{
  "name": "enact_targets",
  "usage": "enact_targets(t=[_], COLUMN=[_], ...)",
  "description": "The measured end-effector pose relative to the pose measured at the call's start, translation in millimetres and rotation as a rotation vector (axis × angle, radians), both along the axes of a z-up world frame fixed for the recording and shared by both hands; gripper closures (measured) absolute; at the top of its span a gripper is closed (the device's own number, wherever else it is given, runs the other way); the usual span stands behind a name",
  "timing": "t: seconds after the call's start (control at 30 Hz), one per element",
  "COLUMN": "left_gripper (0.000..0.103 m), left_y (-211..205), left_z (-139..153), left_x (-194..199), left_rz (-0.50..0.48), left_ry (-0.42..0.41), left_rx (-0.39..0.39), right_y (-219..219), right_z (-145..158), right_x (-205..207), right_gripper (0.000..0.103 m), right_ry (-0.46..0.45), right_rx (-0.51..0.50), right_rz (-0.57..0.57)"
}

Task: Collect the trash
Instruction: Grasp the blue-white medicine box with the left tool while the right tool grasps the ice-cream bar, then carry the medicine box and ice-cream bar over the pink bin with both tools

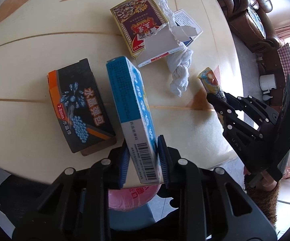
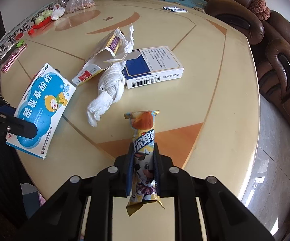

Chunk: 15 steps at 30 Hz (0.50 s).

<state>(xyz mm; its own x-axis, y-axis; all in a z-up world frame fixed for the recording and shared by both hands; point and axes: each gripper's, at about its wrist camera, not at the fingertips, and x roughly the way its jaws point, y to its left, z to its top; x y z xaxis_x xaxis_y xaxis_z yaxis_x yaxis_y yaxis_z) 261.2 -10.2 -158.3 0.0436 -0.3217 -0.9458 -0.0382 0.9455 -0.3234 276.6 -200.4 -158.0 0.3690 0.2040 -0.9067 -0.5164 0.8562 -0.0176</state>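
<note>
A round cream tabletop [image 2: 215, 84] with orange inlay is filling most of both views, with a brown leather sofa [image 2: 281, 56] curving along the upper right edge and running out of frame.

In the left wrist view, the left claw [image 1: 143, 160] at bottom centre is clamping a blue and white medicine box [image 1: 132, 108], holding it on edge so its printed face is turning away from the camera. Left of it a black and orange box [image 1: 80, 106] is lying flat. At upper centre a red and gold box [image 1: 138, 20] is lying partly covered by a torn open carton [image 1: 161, 48], whose print is too small to read. A twisted white tissue [image 1: 180, 72] is lying beside them, hiding part of a white and blue box [image 2: 155, 66] that shows fully in the right wrist view.

In the right wrist view, the right claw [image 2: 143, 168] at bottom centre is squeezing narrow around a yellow snack wrapper [image 2: 143, 160]; its lower end is jutting out below the fingers. A pink object under the table edge in the left wrist view is largely hidden.
</note>
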Motion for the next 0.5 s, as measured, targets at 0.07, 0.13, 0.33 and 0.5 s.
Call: enact_targets(t=[0.07,0.13,0.33,0.5], left_gripper=[0.078,0.078,0.081,0.081], left_y=[1,1,12,14], left_z=[3,9,21,24], left_x=[-4,-8,-20,-23], left_rz=[-0.01,-0.017,-0.042,-0.054], left_ry=[-0.015,-0.032,-0.062,-0.065], left_rx=[0.017,0.028,0.029,0.05], right_y=[-3,-5,-8,-10], right_z=[4,7,18,26], right_x=[-1,0,-3,-7], right_gripper=[0.086,0.086,0.086,0.086], right_ry=[0.001,0.002,-0.005,-0.007], right_rx=[0.009,0.013,-0.006,0.008], right_rz=[-0.011,-0.021,-0.061,-0.087])
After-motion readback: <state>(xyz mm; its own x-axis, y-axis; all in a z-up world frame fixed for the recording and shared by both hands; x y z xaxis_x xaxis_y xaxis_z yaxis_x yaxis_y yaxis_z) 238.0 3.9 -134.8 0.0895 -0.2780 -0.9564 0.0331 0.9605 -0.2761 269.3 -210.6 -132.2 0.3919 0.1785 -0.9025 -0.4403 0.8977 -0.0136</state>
